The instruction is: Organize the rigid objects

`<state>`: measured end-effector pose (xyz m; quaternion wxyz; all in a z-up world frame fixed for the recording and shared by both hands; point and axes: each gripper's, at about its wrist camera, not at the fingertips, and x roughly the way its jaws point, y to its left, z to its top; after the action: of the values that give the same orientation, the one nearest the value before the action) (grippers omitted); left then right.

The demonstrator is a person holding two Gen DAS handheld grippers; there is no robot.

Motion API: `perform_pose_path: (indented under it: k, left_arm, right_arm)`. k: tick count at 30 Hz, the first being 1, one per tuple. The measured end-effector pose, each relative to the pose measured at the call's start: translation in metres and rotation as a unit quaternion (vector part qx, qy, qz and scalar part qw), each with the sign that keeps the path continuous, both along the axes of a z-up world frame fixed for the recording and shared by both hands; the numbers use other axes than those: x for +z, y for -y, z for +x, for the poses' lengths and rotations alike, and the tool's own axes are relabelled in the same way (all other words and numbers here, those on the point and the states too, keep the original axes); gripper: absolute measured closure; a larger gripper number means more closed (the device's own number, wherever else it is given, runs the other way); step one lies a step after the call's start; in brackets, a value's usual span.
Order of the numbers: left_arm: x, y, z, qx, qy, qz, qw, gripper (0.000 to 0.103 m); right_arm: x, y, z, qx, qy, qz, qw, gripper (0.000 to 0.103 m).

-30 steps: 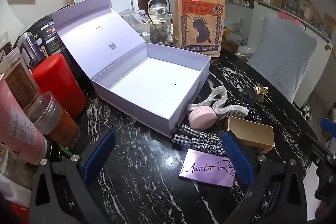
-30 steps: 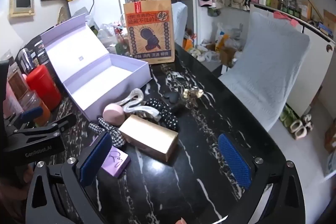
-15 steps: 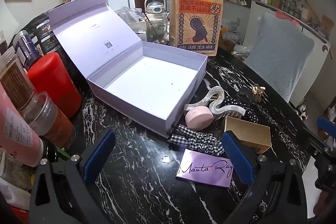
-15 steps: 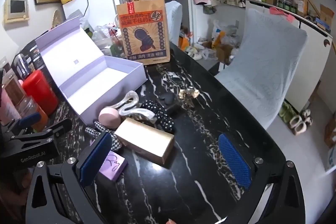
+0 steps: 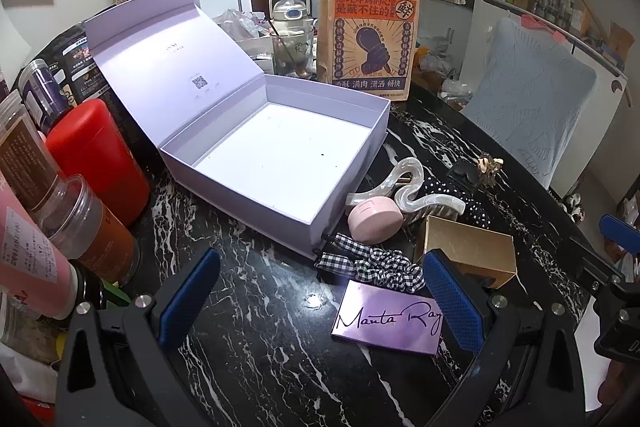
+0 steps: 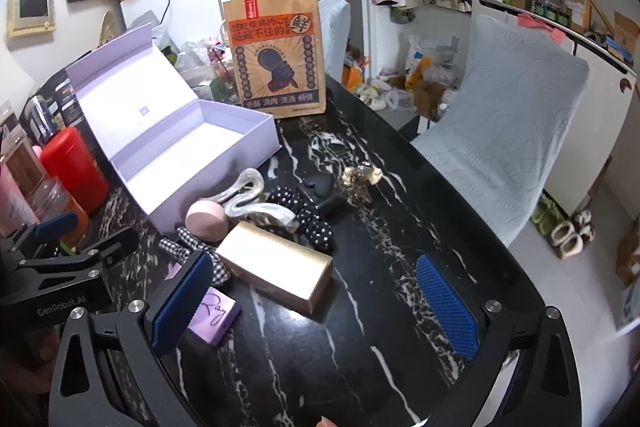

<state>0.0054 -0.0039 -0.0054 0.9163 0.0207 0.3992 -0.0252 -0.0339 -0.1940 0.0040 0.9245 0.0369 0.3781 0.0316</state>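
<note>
The black marbled counter (image 5: 248,331) carries everything, and it is crowded along its far and left edges, so the free working space lies in the middle. The lavender box (image 5: 280,155) sits there with its lid (image 5: 160,43) propped back toward 10 o'clock; its white floor is bare, which makes it the likely destination for the loose items. A tall paper bag (image 5: 370,35) stands just behind it at 12 o'clock.

The things to sort are clustered against the box's near right corner, toward 3 o'clock from it, close enough for short carries. Largest is the gold box (image 6: 276,263), lying flat. Next to it lies the purple card (image 5: 388,319), flat on the counter nearest the camera, then the pearly hair claw (image 5: 408,187), the pink round case (image 5: 374,219) touching the claw, and the checked scrunchie (image 5: 368,263) at the box's corner.

The left hand-held gripper (image 5: 320,301) hangs released above bare counter, holding nothing, its right pad just in front of the gold box. The right hand-held gripper (image 6: 316,299) is likewise spread wide and empty, with the gold box lying between its pads, probably the first pick.
</note>
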Motion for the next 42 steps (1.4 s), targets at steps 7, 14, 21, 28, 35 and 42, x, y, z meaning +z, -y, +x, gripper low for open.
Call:
perform_pose_path:
  k: [7, 14, 21, 28, 35, 42]
  left_arm:
    - [-0.0030, 0.0010, 0.0011, -0.002, -0.008, 0.000, 1.0000, 0.000]
    - [-0.0039, 0.0002, 0.0017, -0.002, -0.012, -0.002, 0.9999, 0.000]
    - [-0.0037, 0.0011, 0.0017, -0.005, -0.012, -0.006, 0.9999, 0.000]
    - [-0.0007, 0.0012, -0.0002, -0.006, -0.006, -0.009, 0.9999, 0.000]
    - [0.0000, -0.0024, 0.0000, -0.003, -0.009, -0.019, 0.9998, 0.000]
    - [-0.0002, -0.0029, -0.0006, -0.004, -0.010, -0.023, 0.9997, 0.000]
  right_arm:
    - [-0.0030, -0.0017, 0.0012, 0.001, -0.005, -0.007, 1.000, 0.000]
    - [-0.0052, -0.0006, 0.0011, -0.003, -0.007, -0.006, 1.000, 0.000]
    - [-0.0050, 0.0002, 0.0018, -0.008, -0.010, -0.008, 1.000, 0.000]
    - [-0.0058, -0.0016, 0.0023, -0.005, -0.013, -0.011, 1.000, 0.000]
    - [-0.0058, -0.0045, 0.0013, -0.001, -0.013, -0.014, 1.000, 0.000]
    - [-0.0059, -0.0059, 0.0001, 0.003, -0.015, -0.012, 1.000, 0.000]
